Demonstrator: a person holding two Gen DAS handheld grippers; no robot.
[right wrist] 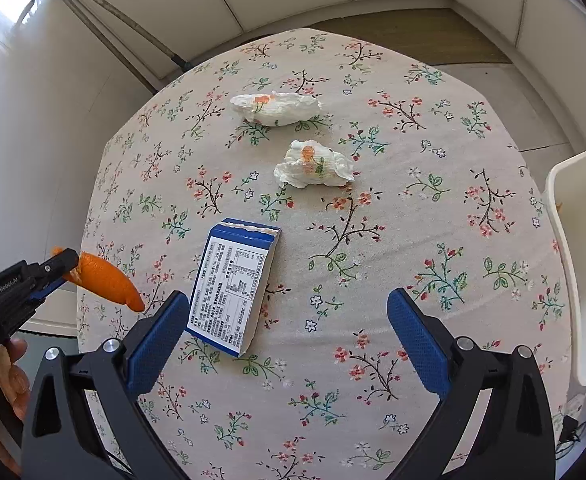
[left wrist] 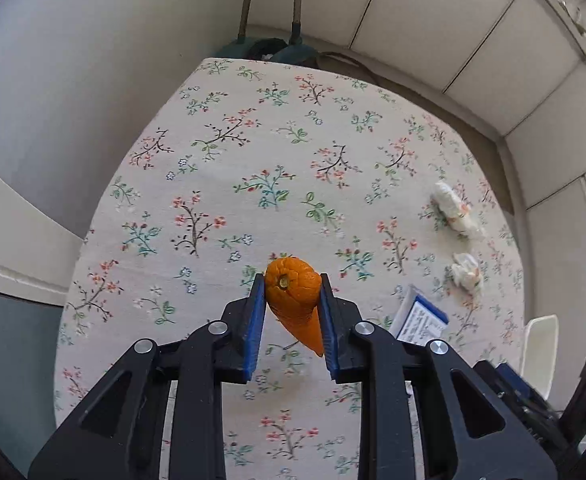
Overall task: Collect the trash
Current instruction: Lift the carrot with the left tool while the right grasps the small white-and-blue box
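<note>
We note the left claw [left wrist: 292,294] is clamped on an orange peel [left wrist: 295,300], one blue pad on each side of it, and carries it in the air over the table [left wrist: 229,184]. From the right wrist view the peel [right wrist: 107,280] hangs off the table's left edge, well left of the box [right wrist: 233,286].

Handling, our judgement: the peel is light, curled and springy, slightly waxy; a pinch across its thick middle, as now, should hold, though the tapered tail could slip if squeezed there.

The right claw [right wrist: 289,334] stands wide open and empty, low over the table. The box lies flat just ahead of its left pad, nearly touching, label side up. We expect thin card: light, crushable, best taken across its narrow width.

Two crumpled napkins lie beyond the box, the nearer one [right wrist: 313,168] between box and farther one [right wrist: 275,108]. Soft, weightless; pinch the bulk.

A white bin [right wrist: 581,260] stands at the table's right edge.
</note>
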